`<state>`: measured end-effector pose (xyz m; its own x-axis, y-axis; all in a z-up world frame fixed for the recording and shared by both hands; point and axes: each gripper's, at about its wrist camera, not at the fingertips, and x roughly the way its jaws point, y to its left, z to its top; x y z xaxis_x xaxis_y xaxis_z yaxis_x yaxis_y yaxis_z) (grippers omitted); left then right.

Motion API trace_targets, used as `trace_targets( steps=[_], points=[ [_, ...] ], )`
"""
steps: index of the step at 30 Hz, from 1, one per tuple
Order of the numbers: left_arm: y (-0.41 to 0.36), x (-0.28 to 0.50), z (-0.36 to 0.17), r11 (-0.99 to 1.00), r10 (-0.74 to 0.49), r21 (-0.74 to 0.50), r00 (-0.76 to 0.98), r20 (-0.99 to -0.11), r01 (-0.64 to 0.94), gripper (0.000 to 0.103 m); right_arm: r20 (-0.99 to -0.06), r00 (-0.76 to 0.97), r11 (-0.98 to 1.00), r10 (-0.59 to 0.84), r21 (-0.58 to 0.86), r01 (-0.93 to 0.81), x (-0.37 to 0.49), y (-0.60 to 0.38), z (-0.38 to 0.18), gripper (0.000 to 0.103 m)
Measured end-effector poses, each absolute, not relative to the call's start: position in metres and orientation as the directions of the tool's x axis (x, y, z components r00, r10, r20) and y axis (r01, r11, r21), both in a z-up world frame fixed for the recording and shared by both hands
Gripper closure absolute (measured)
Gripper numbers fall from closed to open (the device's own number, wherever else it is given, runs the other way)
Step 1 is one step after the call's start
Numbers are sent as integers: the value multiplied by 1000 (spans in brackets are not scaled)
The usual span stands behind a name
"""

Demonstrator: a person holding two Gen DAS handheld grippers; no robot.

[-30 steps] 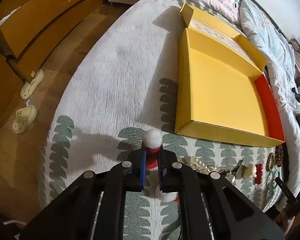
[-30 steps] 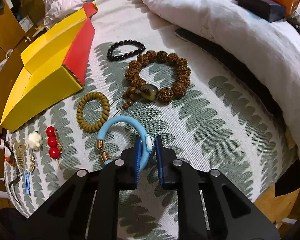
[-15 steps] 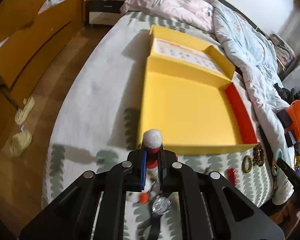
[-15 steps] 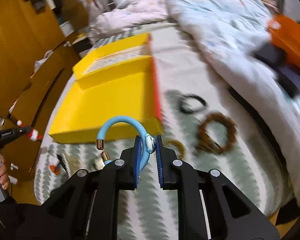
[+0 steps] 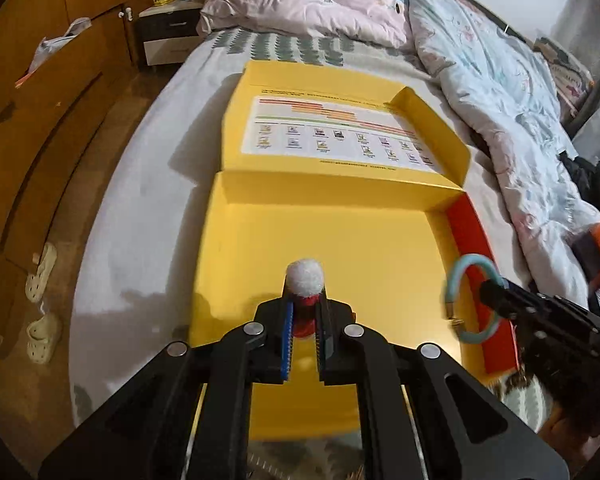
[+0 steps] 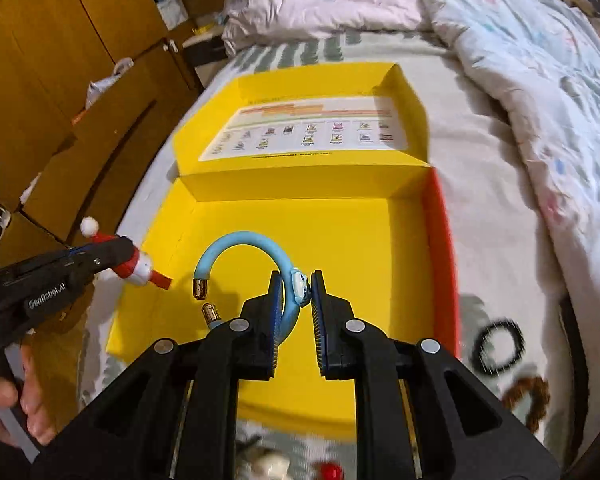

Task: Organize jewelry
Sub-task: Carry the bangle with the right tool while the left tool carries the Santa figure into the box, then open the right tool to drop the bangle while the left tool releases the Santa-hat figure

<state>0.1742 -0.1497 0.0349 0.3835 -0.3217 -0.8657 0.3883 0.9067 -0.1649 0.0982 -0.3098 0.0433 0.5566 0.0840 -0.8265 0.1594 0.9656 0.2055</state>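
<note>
Rumpled bedding [image 5: 492,80] and a leaf-patterned bedspread [image 6: 484,208] fill the scene, with a wooden wardrobe [image 5: 28,92] along the left side. On the bedspread lies an open yellow box [image 5: 340,248] with a red side wall, its lid folded flat behind it and showing a printed sheet.

Over the near part of the box, the left gripper [image 5: 303,322] is clamped on a small red-and-white ornament [image 5: 304,280], whose fluffy white ball sticks out past the fingertips (from the right wrist camera the ornament [image 6: 134,266] looks like a little Santa figure, held above the box's left wall). The right gripper [image 6: 294,294] pinches a light-blue bangle [image 6: 240,246] at its cartoon charm, the bangle's two gold-capped ends hanging free above the yellow floor of the box [image 6: 360,248]. From the left wrist camera, the right gripper [image 5: 490,292] and the bangle [image 5: 470,296] hover just inside the red wall.

Outside the box, to its right, a black bead bracelet [image 6: 500,346] and a brown bead bracelet [image 6: 528,400] lie on the bedspread, both blurred. Pale slippers [image 5: 40,300] sit on the floor.
</note>
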Motion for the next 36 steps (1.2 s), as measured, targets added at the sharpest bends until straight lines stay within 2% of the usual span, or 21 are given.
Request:
trace_targets(
  steps=[12,22,25,29,31,32,33,36],
  points=[
    [-194,225,-27,912,-282,-156,303,-910,380,94,-892,448,977,63,147,157,182,-328,-26,88],
    [-211,242,-41,915,-269,-143,305,-914,378,94,-905,421,978,57,135,158,205,-334,-52,88],
    [-213,244,-43,915,-261,-134,306,-915,381,94,-899,435,978,48,131,162,208,-335,-52,85],
    [-213,247,-43,918,-253,-127,309,-917,375,88,-892,450,978,41,128,164,207,-335,-48,81],
    [-211,247,-40,920,-254,-132,307,-917,368,76,-889,455,977,47,137,166,205,-336,-43,79],
    [-210,248,-39,921,-257,-137,307,-916,364,63,-890,454,976,47,137,168,205,-336,-41,79],
    [-208,247,-36,922,-261,-141,311,-914,361,59,-886,461,975,45,138,172,202,-336,-37,79],
    [-198,241,-22,922,-272,-146,328,-905,360,57,-873,485,974,46,146,171,193,-335,-22,79]
  ],
)
